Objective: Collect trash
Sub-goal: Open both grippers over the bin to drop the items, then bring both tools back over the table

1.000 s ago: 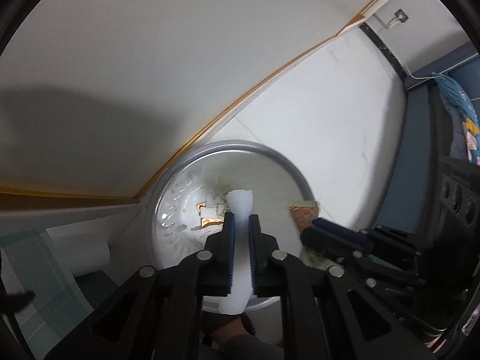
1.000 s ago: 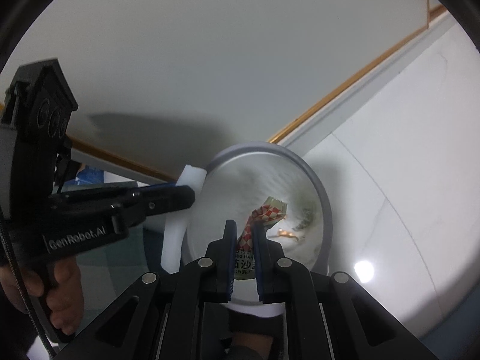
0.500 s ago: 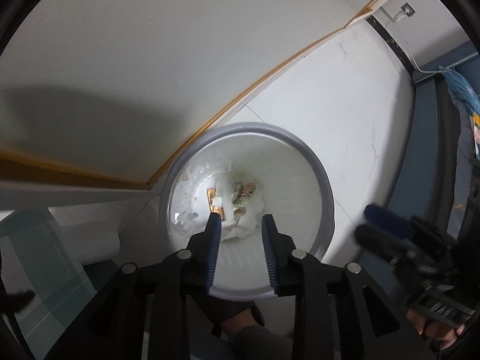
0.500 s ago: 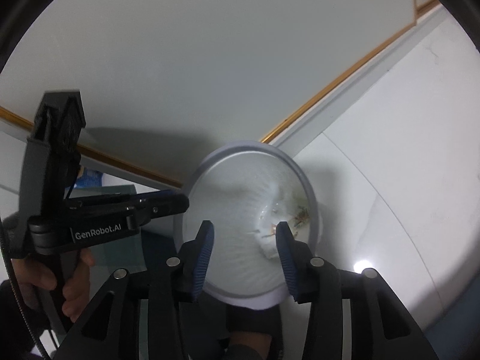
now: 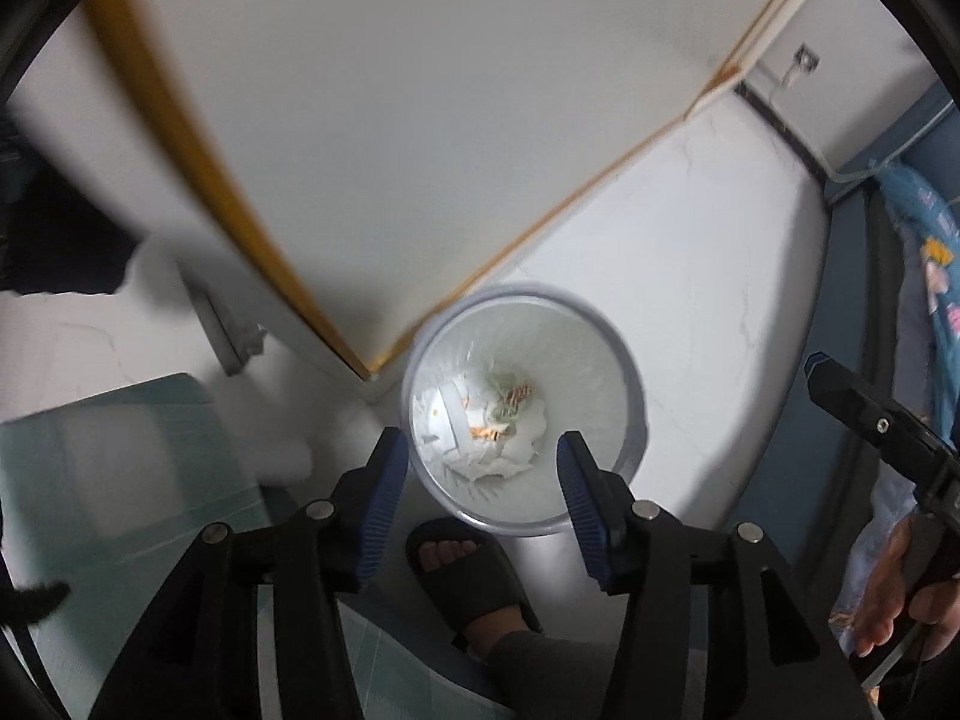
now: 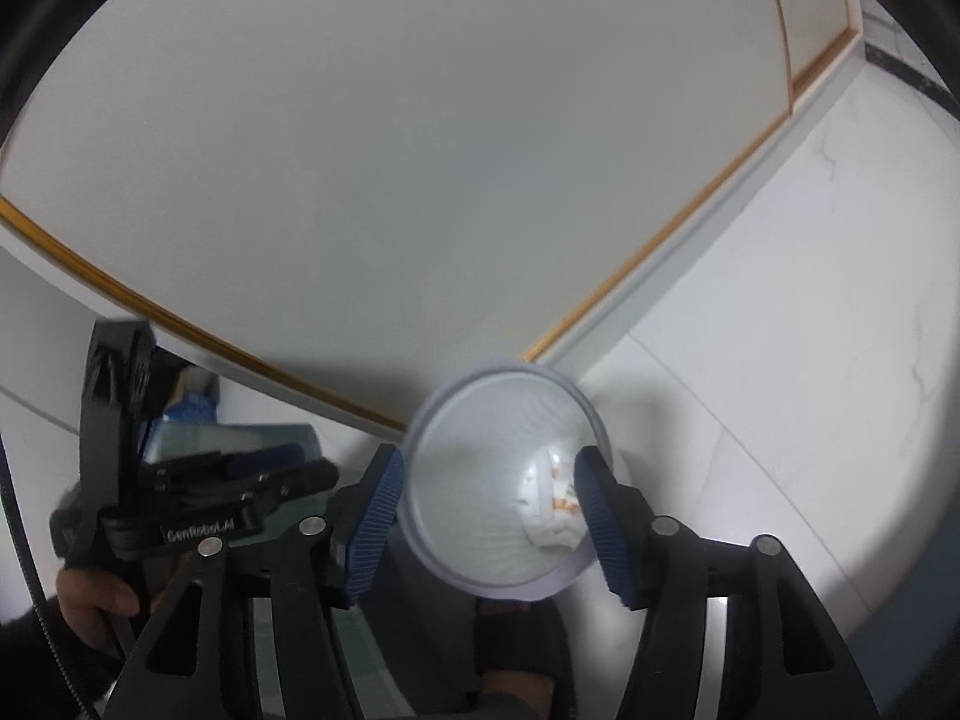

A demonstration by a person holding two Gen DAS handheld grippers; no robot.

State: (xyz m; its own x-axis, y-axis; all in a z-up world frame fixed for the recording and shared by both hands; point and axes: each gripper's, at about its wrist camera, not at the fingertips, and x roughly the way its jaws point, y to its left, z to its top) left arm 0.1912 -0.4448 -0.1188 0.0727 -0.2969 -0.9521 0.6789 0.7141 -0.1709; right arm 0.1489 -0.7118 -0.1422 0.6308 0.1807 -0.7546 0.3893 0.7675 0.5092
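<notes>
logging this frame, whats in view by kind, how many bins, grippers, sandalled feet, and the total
trash bin: 1, with crumpled trash inside
grippers: 2, left gripper and right gripper, both opening with nothing between the pads
foot in a black sandal: 1
total: 4

Both cameras look steeply down along their own blue-padded fingers from above the floor. The left wrist view faces almost straight down into the round bin (image 5: 630, 372), near the wall corner, a slippered foot (image 5: 474, 570) at its near edge. The right wrist view tilts less steeply and sees more wall. Both share the bin (image 6: 444, 420), the wall base and white floor.
</notes>
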